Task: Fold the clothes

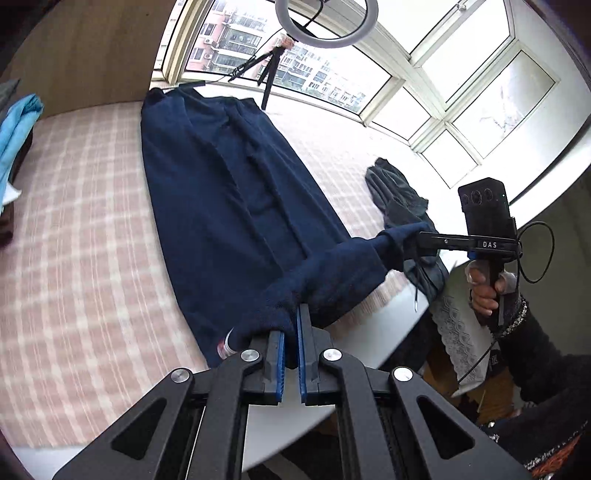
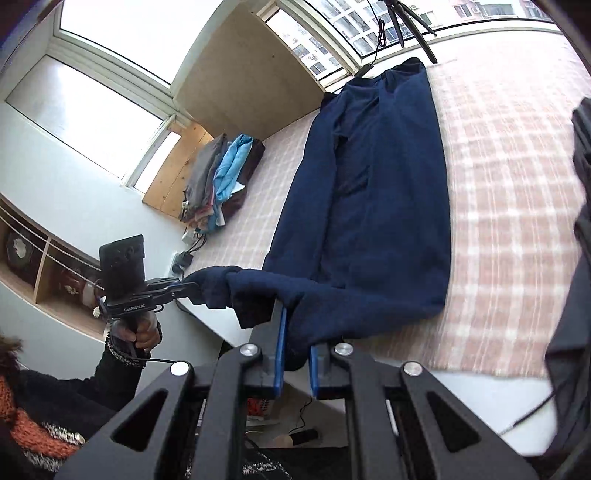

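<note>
The left gripper [image 1: 291, 325] has its blue pads clamped on the near hem of a navy garment [image 1: 229, 192], and the right gripper [image 2: 295, 332] pinches the same hem further along — both jaws nearly closed with cloth bunched between them. The hem is lifted off the bed [image 1: 74, 240]; the rest of the garment lies stretched lengthways on the pink checked cover, its far end reaching toward the window [image 1: 424, 74].

The bed sits in a bay of white-framed windows with apartment blocks outside. A black tripod [image 1: 266, 77] stands at the sill, and a wooden panel [image 2: 240, 77] borders the bed's side.

The left wrist view alone shows a ring light [image 1: 325, 26] overhead and a crumpled grey garment [image 1: 399, 195] on the bed, just beyond the right gripper. The right wrist view alone shows a stack of folded clothes [image 2: 221, 177] — grey, light blue, dark brown — at the bed's far edge, a power strip [image 2: 183, 260] with cables beside it, and shelving [image 2: 37, 266] low on the wall.
</note>
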